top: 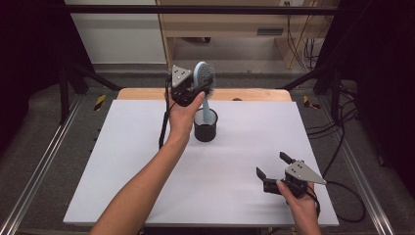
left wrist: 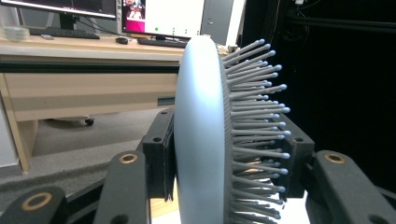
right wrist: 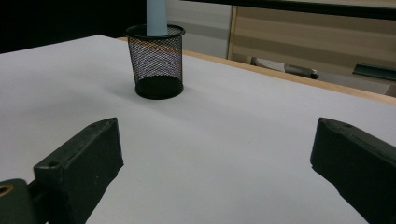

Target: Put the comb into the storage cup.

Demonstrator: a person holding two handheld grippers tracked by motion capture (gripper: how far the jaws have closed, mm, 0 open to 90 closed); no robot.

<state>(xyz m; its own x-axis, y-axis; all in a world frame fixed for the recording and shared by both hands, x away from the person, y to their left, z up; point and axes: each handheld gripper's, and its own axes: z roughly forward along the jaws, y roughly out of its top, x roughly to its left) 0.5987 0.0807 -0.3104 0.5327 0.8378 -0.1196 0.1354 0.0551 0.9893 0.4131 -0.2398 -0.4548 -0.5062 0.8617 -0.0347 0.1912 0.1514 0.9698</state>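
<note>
The pale blue hairbrush (top: 204, 78) stands upright at the upper middle of the high view, its long axis running top to bottom of the frame, the oval head up and the handle going down into the black mesh cup (top: 205, 126). In the left claw view the head is seen edge-on at the centre of the frame, smooth back to the left and grey ball-tipped bristles pointing right. The left claw (top: 195, 88) is clamped on that head, one pad against the back and the other in among the bristles, held by a hand reaching in from the lower left of the high view. The cup sits on the white counter (top: 147, 161) just above the frame's middle, and in the right claw view it shows at upper left with the blue handle rising from it. The right claw (top: 274, 166) rests low on the counter at the lower right of the high view, well apart from the cup, its jaws spread wide with nothing between them. A strip of wood edges the counter's far side; beyond lie grey floor, a wooden desk with monitors and a keyboard, dark frame rails and loose cables.
</note>
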